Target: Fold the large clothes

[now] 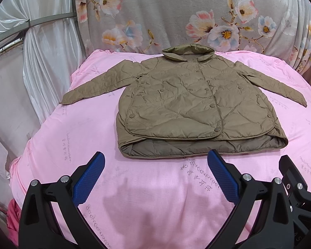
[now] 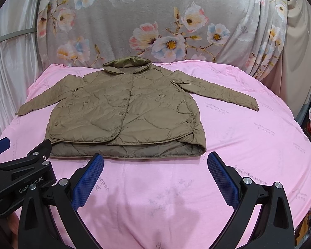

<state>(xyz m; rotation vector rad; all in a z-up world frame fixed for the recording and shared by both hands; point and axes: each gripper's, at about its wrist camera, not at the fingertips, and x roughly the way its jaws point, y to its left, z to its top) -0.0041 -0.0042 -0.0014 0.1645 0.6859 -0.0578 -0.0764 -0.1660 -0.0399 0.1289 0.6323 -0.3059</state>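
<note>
- Pink sheeting (image 1: 51, 145) covered the bed, with a floral grey drape (image 1: 176, 10) hanging behind it.
- On the sheet lay the olive quilted jacket (image 1: 186, 108), flat, front up, buttoned, both sleeves spread outward, collar toward the drape. No fold looked begun; by my reading the whole task remained.
- The left hand-held gripper (image 1: 155, 178) stood wide apart and empty, just short of the jacket's hem.
- The right hand-held gripper (image 2: 155, 178) was likewise spread wide, holding nothing, near the hem's right end.
</note>
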